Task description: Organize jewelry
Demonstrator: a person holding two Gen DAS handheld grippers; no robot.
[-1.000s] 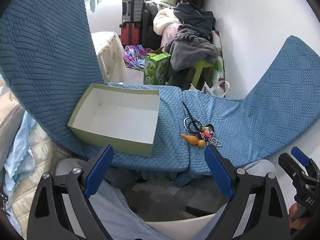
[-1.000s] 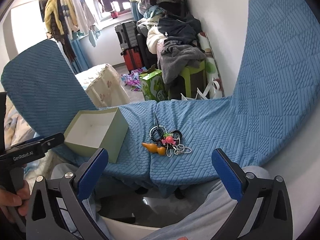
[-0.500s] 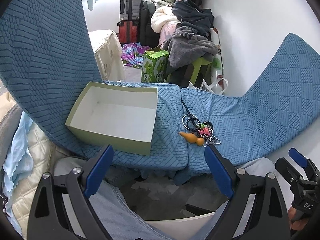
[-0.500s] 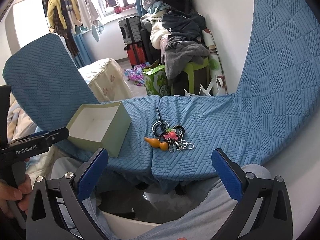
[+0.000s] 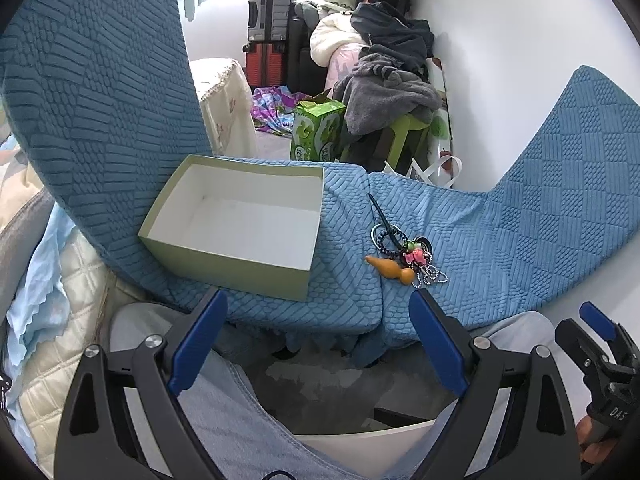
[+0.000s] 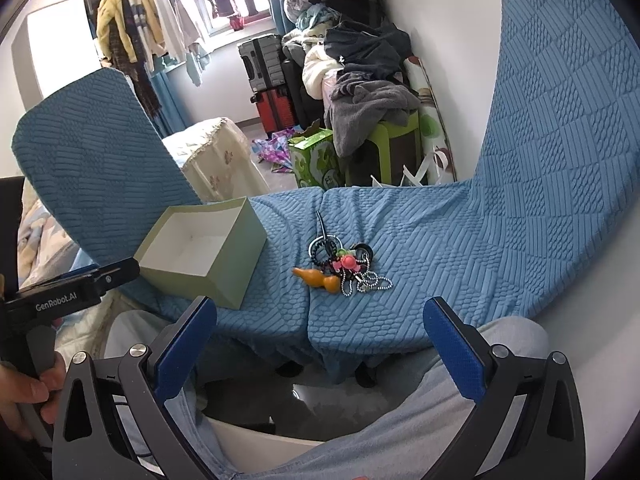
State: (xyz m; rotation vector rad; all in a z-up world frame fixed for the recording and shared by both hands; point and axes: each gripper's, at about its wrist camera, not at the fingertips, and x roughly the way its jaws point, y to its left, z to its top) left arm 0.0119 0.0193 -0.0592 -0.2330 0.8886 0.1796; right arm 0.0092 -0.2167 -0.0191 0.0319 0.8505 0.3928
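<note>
Tangled jewelry pile [image 6: 344, 270], orange gourd charm, ball chain, both grippers' jaws spread wide, empty

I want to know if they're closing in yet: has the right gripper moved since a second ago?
Yes. The right gripper has risen and eased forward: against its fingers, the jewelry pile sits lower and nearer.

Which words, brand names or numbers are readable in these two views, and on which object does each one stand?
"GenRobot.AI": white letters on the black body of the left gripper, seen in the right wrist view.
"DAS": white letters on the black body of the right gripper, seen in the left wrist view; any further letters are cut off.
Print on the green carton on the floor: too blurred to read.
The box shows no text.
</note>
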